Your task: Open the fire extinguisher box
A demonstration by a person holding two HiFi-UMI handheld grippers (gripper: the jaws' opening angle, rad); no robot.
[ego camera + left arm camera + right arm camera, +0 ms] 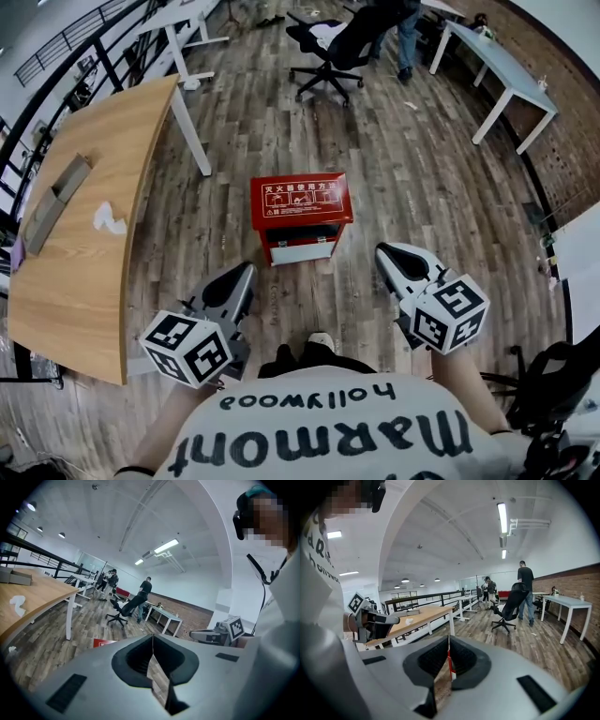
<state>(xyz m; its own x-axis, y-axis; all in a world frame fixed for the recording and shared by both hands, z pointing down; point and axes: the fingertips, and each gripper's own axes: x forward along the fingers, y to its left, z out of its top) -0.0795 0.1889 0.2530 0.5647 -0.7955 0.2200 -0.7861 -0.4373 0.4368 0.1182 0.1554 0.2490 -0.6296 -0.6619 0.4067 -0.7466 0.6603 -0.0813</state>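
Note:
The red fire extinguisher box [302,202] stands on the wood floor ahead of me, white characters on its top, its pale lower front panel facing me. My left gripper [246,272] is held low to the box's near left, jaws shut and empty. My right gripper [384,251] is at its near right, also shut and empty. Neither touches the box. In the left gripper view the left gripper [152,637] has its jaws closed together, with a corner of the box [104,642] past them. In the right gripper view the right gripper [449,639] shows a red sliver of the box [450,662] through its slit.
A long wooden table [84,187] with a crumpled paper [109,219] runs along the left. A black office chair [333,47] stands beyond the box. White desks [506,75] line the right by a brick wall. People stand far back [144,592].

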